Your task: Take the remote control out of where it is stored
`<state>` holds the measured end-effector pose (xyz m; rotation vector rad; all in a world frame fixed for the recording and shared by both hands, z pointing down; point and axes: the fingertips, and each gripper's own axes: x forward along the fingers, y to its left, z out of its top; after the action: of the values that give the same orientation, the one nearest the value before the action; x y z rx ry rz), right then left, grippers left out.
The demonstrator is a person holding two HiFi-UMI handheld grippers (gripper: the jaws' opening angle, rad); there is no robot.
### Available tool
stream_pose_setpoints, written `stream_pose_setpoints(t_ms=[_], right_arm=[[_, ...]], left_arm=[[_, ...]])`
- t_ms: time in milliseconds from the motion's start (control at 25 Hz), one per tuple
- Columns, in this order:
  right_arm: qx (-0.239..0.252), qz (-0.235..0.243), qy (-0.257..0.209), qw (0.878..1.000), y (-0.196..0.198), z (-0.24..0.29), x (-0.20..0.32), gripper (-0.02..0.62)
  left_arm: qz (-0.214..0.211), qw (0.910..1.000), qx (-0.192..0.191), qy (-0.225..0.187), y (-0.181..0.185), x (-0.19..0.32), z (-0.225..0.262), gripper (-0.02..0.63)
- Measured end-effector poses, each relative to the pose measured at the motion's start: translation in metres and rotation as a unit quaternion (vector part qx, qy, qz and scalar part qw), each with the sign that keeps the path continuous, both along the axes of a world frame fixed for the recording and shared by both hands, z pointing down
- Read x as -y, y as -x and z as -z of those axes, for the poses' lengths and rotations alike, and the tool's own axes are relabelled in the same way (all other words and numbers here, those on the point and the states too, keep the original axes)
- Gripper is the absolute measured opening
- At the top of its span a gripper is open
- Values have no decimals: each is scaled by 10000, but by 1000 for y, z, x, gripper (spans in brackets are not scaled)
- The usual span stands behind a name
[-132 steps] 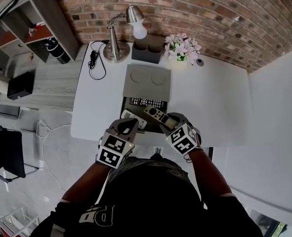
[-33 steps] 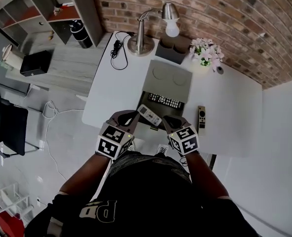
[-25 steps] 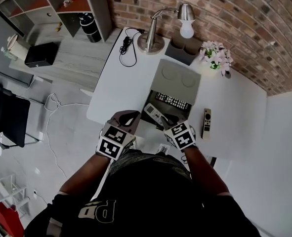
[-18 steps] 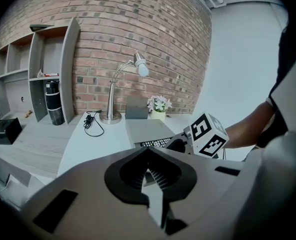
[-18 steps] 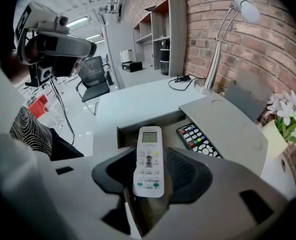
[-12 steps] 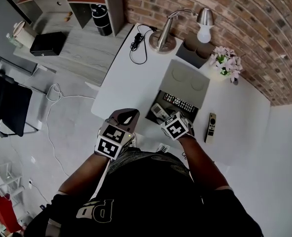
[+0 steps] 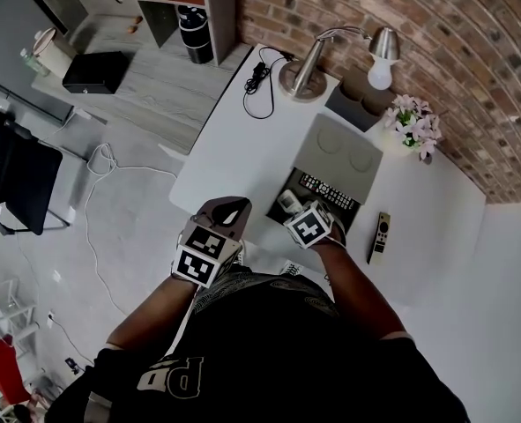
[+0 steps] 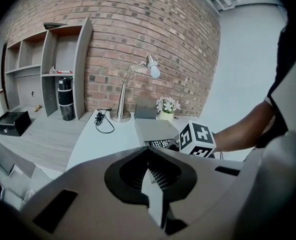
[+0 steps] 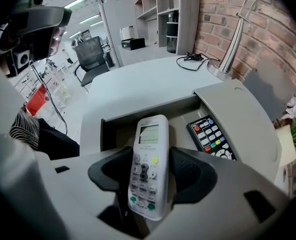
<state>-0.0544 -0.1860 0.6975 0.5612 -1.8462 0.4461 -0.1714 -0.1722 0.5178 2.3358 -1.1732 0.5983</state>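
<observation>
A grey desktop box (image 7: 346, 151) has its drawer (image 9: 118, 121) pulled out. In the drawer lie a white remote (image 9: 148, 166) with a small screen and a black remote (image 9: 213, 136) with coloured buttons. My right gripper (image 9: 150, 173) reaches into the drawer, its jaws opening, one on each side of the white remote's lower half. In the head view the right gripper (image 7: 295, 210) covers most of the white remote (image 7: 286, 201). A slim dark remote (image 7: 380, 236) lies on the white table, right of the box. My left gripper (image 7: 229, 208) hovers at the table's front edge, shut and empty.
A silver desk lamp (image 7: 301, 81), a black cable (image 7: 260, 67), a dark holder (image 7: 353, 104) and a pot of flowers (image 7: 415, 127) stand at the back of the table by the brick wall. Shelves (image 7: 181, 7) and a black chair (image 7: 13, 179) are off to the left.
My right gripper has moved forward and left from the drawer's front over the white remote. The left gripper has stayed where it was. The head view has swung round.
</observation>
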Motion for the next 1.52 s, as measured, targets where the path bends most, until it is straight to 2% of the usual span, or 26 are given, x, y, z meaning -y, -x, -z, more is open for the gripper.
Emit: stream_pose_setpoints(t_ms=[240, 440, 920, 1240, 1520], right_arm=[[-5, 3, -58, 10000, 1, 0, -1, 235], [136, -148, -243, 9995, -1, 4, 1, 207], [831, -923, -549, 9907, -20, 38, 15, 206], [1290, -1438, -660, 9789, -40, 67, 7, 206], [1643, -2132, -708, 9605, -77, 83, -3, 206]], left_arm=[[25, 10000, -20, 3, 1, 0, 1, 6], [-16, 10000, -26, -25, -2, 0, 3, 6], [-215, 9997, -11, -151, -18, -2, 9, 6], [-500, 9981, -13, -349, -42, -3, 20, 6], [-937, 9947, 19, -427, -77, -10, 23, 6]])
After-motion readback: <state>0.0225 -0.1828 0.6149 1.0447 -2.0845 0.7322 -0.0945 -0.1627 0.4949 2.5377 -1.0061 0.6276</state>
